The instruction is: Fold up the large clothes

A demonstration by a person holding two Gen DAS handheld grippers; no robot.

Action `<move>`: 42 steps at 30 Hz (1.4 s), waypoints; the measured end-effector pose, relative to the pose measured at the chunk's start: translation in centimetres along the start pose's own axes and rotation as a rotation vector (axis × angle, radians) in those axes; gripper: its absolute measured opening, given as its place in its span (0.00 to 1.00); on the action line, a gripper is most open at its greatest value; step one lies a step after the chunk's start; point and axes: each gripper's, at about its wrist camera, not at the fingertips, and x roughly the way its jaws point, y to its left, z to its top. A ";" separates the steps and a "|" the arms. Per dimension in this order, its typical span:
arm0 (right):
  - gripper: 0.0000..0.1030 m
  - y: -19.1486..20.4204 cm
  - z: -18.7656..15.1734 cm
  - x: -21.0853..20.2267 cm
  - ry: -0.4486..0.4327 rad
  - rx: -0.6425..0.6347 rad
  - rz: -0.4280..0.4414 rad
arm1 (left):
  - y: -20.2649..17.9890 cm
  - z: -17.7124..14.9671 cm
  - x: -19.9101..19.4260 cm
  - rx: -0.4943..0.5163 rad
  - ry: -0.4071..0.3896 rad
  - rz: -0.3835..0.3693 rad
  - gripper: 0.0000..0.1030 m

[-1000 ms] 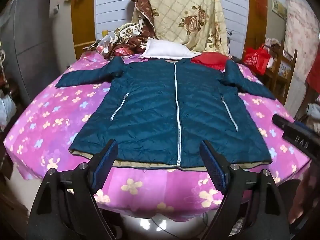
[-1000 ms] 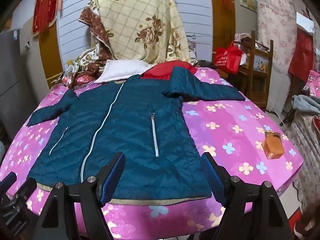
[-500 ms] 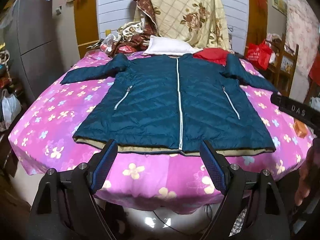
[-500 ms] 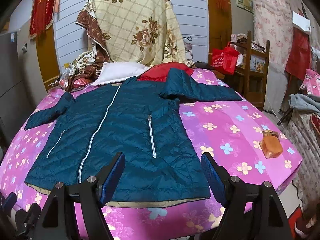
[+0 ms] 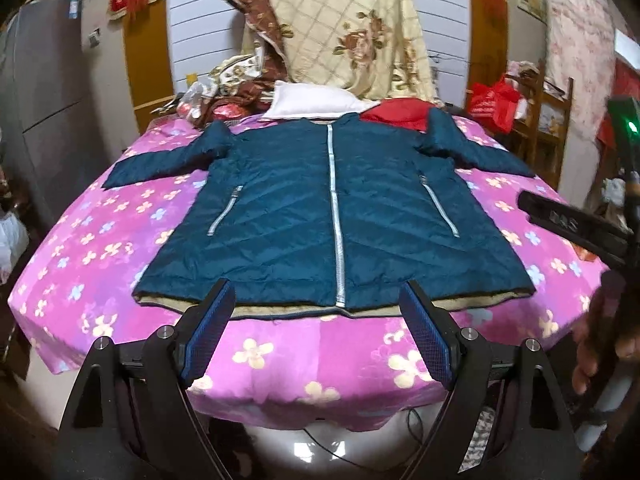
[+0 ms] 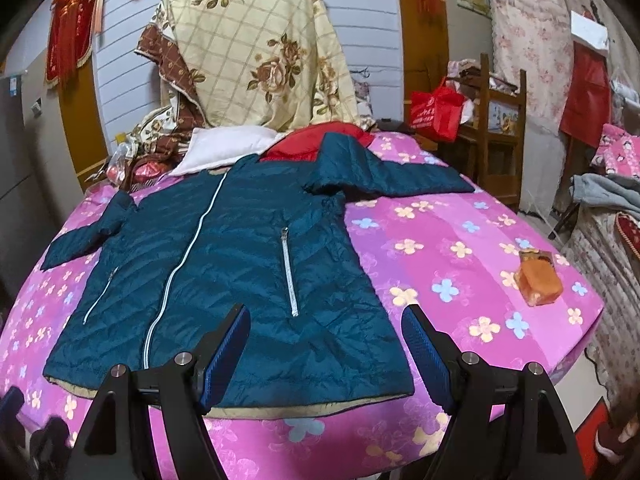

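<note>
I'm holding both grippers spread wide, nothing btwn the fingers: left gripper (image 5: pixel 316 312) & right gripper (image 6: pixel 326 338) hovering near the hem of the teal jacket (image 5: pixel 332 216), lying flat, zipped, sleeves out, on the pink floral bedspread (image 6: pixel 460 240).

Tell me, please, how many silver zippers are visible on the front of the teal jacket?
3: the centre zipper runs collar to hem; one pocket zipper lies left of it in the left wrist view, another pocket zipper right. None appears hidden.
</note>
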 end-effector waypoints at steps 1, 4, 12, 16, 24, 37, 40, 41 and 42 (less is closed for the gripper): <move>0.74 0.1 -0.1 0.0 0.001 -0.006 0.002 | 0.5 0.2 0.1 -0.019 -0.001 0.013 0.82; 0.74 0.7 -0.3 0.0 0.000 -0.032 0.014 | 2.2 0.5 0.2 -0.058 -0.016 0.063 0.82; 0.74 2.1 -1.0 0.3 -0.008 -0.082 0.008 | 5.9 1.0 1.9 -0.084 -0.014 0.205 0.82; 0.74 2.2 -1.3 0.4 -0.031 -0.102 -0.031 | 7.1 0.4 3.3 -0.070 0.036 0.243 0.82; 0.74 2.4 -1.7 1.4 0.039 -0.103 0.021 | 8.0 -0.4 5.1 -0.113 0.132 0.203 0.82; 0.74 2.2 -2.6 3.1 0.153 -0.072 0.065 | 7.9 -0.8 5.6 -0.127 0.176 0.195 0.82; 0.74 2.0 -2.7 3.4 0.159 -0.067 0.051 | 8.0 -0.9 5.9 -0.130 0.183 0.194 0.82; 0.74 1.9 -2.8 3.6 0.164 -0.064 0.048 | 8.0 -0.9 5.9 -0.129 0.185 0.196 0.82; 0.74 1.7 -2.8 3.8 0.171 -0.058 0.046 | 8.1 -0.9 6.0 -0.130 0.188 0.197 0.82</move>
